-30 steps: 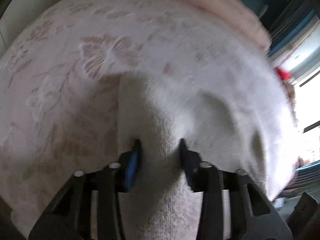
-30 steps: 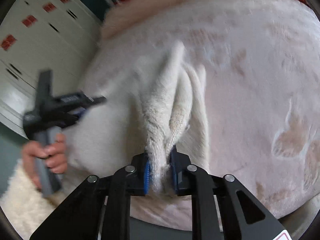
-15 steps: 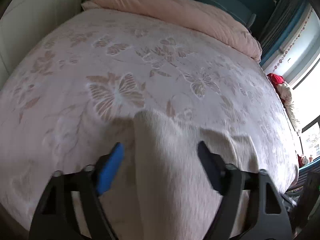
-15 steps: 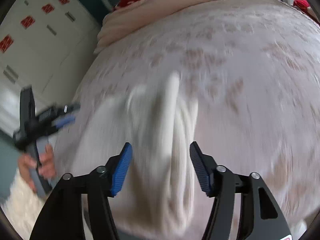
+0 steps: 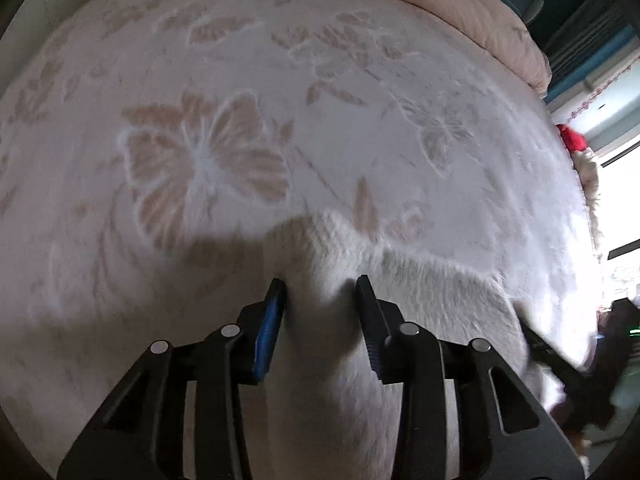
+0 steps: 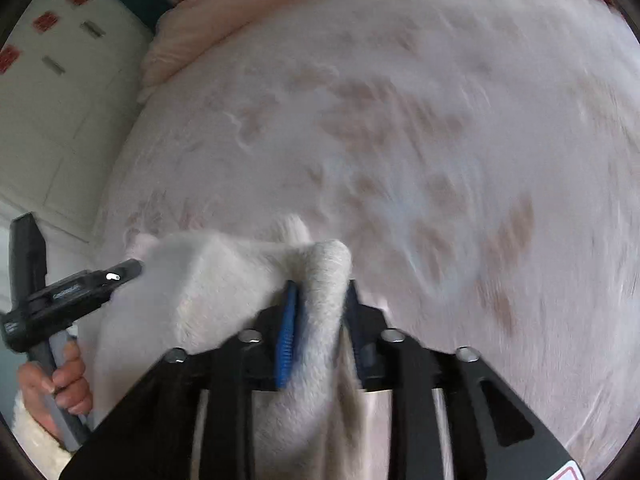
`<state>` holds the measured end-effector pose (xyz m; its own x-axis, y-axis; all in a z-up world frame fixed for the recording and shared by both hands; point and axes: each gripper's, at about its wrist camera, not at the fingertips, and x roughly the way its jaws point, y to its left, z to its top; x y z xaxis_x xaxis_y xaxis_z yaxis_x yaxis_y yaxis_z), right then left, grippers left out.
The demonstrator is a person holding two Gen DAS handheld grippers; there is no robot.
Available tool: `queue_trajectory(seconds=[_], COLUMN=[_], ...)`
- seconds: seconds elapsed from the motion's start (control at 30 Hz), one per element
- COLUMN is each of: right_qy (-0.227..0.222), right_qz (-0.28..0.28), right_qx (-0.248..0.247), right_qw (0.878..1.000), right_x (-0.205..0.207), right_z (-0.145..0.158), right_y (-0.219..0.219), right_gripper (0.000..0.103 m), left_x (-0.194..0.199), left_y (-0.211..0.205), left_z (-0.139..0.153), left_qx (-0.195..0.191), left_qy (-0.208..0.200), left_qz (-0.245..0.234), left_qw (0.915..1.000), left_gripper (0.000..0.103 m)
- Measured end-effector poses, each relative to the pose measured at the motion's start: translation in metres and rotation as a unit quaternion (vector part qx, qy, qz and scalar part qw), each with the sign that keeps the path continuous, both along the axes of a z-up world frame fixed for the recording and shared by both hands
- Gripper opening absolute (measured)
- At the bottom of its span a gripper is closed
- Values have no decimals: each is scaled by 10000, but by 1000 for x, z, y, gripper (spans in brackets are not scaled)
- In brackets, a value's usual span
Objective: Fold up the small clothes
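Observation:
A fluffy white garment [image 5: 420,320] lies on the bed with the butterfly-pattern blanket [image 5: 208,160]. My left gripper [image 5: 322,292] has its jaws closed in on a fold of the garment at its near left edge. My right gripper [image 6: 320,292] is shut on a thick rolled edge of the same garment [image 6: 208,280] on the opposite side. The left gripper also shows in the right wrist view [image 6: 72,296], held by a hand. The right gripper shows dark and blurred in the left wrist view [image 5: 580,360].
A pink duvet [image 5: 460,4] is bunched along the head of the bed. White cabinets [image 6: 52,100] stand beside the bed. A red item [image 5: 572,138] lies by the bright window at the right edge.
Both grippers opened half a second ago and have now closed again on folds of the white garment, nearer its near edge. The views are blurred by motion.

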<state>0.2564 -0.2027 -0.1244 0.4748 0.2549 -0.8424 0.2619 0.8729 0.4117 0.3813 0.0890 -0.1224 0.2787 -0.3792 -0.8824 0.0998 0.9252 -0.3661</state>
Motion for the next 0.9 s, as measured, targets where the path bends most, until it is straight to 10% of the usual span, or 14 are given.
queue_trajectory(seconds=[0.13, 0.23, 0.33, 0.4, 0.47, 0.63, 0.73, 0.9], right_qy=[-434, -297, -101, -47, -57, -199, 92, -376], right_qz=[-168, 76, 211, 303, 358, 403, 514, 345], right_qx=[-11, -117, 33, 114, -27, -133, -153, -310], right_qw=[9989, 9995, 9997, 9995, 9993, 9989, 9985, 9982], right_x=[-66, -118, -162, -168, -168, -175, -178, -180], right_z=[39, 37, 23, 7, 1, 16, -10, 33], right_y=[2, 12, 20, 27, 32, 31, 33, 29], right_gripper=[63, 63, 63, 34, 17, 15, 20, 76], left_x=[-59, -114, -168, -190, -198, -202, -193, -202], left_y=[19, 29, 38, 38, 32, 11, 18, 25], left_z=[39, 51, 38, 17, 1, 10, 1, 34], left_qx=[-94, -190, -170, -63, -52, 710, 577, 388], left_qy=[-537, -686, -604, -472, -362, -690, -392, -583], left_qz=[-52, -159, -80, -67, -178, -572, -345, -95], left_qw=[9985, 9973, 9980, 9988, 9992, 9934, 9970, 9975], left_gripper=[85, 91, 92, 91, 65, 61, 72, 85])
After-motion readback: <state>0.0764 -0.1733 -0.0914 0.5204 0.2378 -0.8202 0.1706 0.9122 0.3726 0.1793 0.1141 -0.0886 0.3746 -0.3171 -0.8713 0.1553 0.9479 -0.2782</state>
